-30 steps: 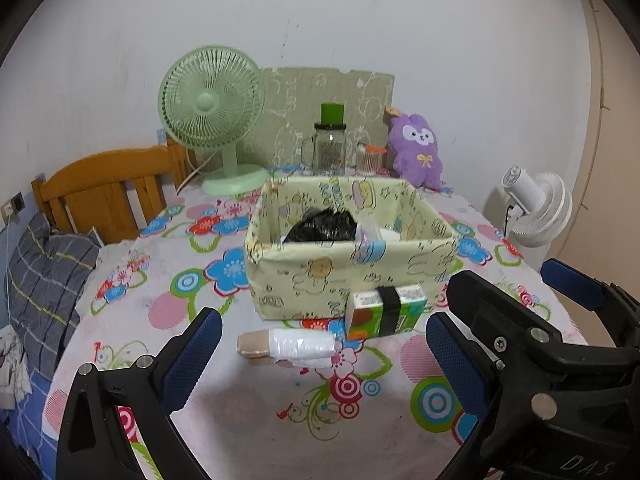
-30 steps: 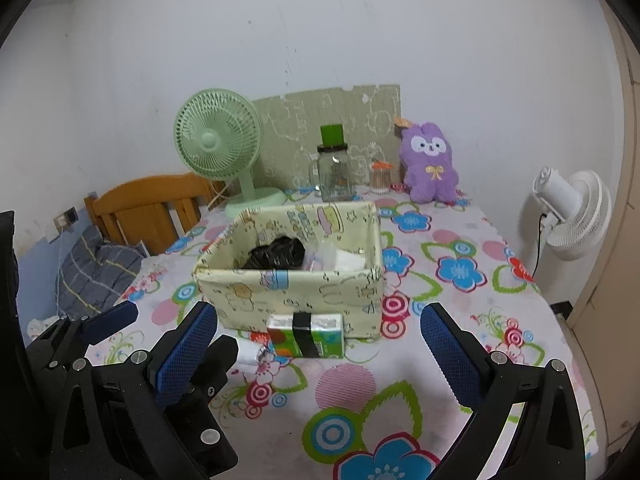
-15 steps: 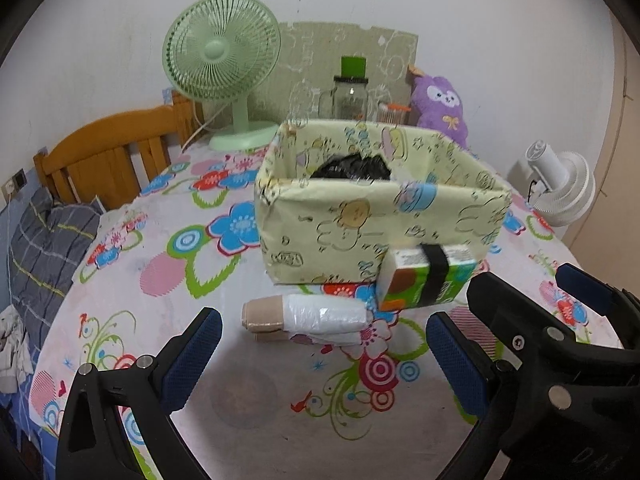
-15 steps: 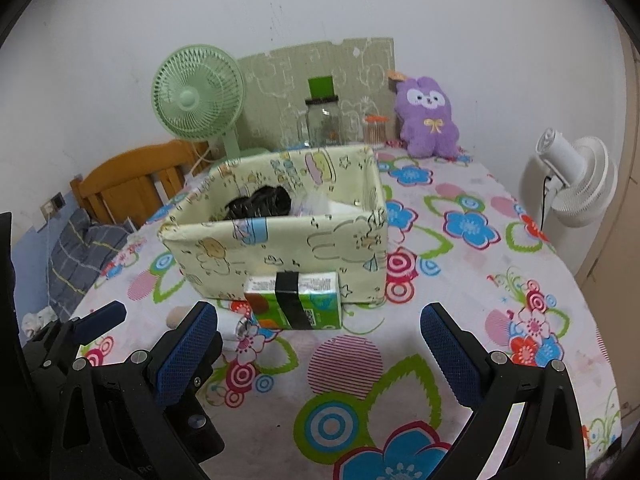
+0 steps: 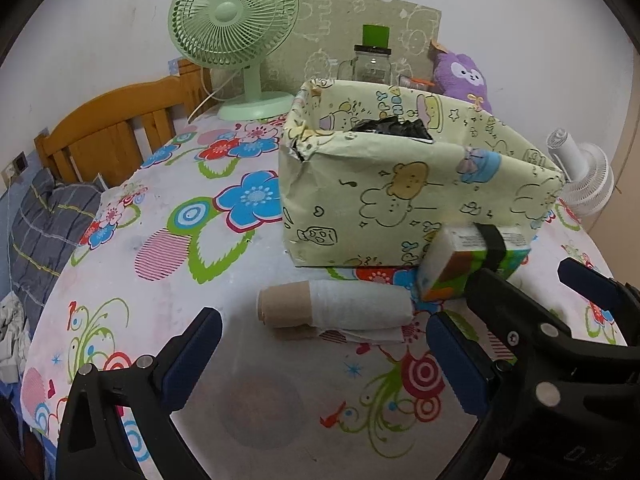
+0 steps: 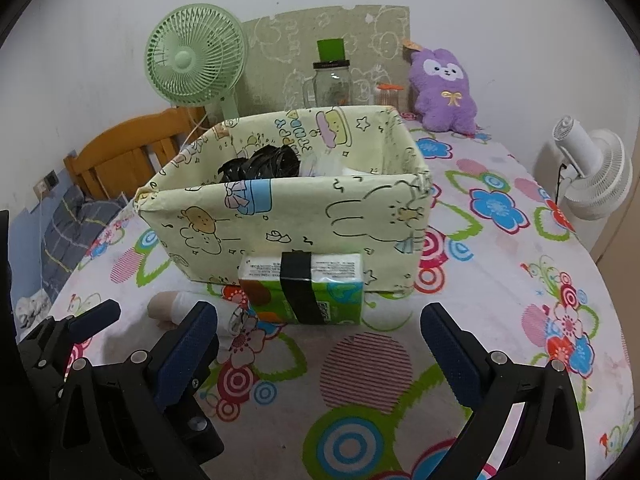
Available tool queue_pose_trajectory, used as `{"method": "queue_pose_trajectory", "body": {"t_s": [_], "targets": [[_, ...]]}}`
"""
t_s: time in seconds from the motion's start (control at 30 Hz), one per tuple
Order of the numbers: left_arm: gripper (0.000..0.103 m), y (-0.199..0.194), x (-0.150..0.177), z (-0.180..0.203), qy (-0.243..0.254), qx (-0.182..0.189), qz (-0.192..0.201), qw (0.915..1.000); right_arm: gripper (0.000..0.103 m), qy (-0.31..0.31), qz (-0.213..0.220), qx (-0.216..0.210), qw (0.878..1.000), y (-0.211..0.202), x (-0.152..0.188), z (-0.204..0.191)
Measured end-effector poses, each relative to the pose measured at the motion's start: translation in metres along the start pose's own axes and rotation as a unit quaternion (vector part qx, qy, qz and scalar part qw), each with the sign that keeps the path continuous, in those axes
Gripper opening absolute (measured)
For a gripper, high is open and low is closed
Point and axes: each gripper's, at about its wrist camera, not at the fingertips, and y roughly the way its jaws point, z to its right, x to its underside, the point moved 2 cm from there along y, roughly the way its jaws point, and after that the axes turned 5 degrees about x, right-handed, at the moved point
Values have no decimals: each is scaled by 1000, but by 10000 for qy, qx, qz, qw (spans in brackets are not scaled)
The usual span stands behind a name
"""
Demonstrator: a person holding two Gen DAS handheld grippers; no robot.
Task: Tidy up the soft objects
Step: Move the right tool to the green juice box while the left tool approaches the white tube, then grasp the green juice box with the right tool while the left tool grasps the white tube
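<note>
The fabric box [image 6: 304, 220], pale yellow with cartoon bears and rabbits, stands on the flowered tablecloth [image 6: 500, 280] ahead of both grippers, well beyond their fingertips. Inside it sit a crumpled black bag [image 6: 262, 166] and some clear or white wrapping whose kind cannot be told.

The tissue pack [image 6: 304, 290], green with a black band around its middle, lies just in front of the box's near wall, touching or nearly touching it. In the right wrist view it sits straight ahead of the right gripper [image 6: 318, 344], between the lines of its two blue-padded fingers but beyond their tips. That gripper is spread wide and carries nothing.

The roll of soft material [image 5: 334, 308], beige at one end and wrapped in white over the rest, lies on its side on the cloth to the left of the tissue pack and near the box's front corner. In the left wrist view it lies just ahead of the left gripper [image 5: 322, 354], roughly centred between its fingers yet past the tips, apart from both pads. This gripper is also spread wide and empty.

The right gripper's black frame shows at the right edge of the left wrist view, in front of part of the tissue pack.
</note>
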Motion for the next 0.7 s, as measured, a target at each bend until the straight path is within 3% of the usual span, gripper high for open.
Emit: {"method": "queue_pose_trajectory", "body": {"t_s": [0.37,0.7], "targets": [[103,15,-5,-8,-24,-100,-149,9998,102,0,-240,8,9997,25,-6,-10],[103,25,-9,-6,97,-27,-234,9997,85,110,-431,46,9990,39,-8,-11]]}}
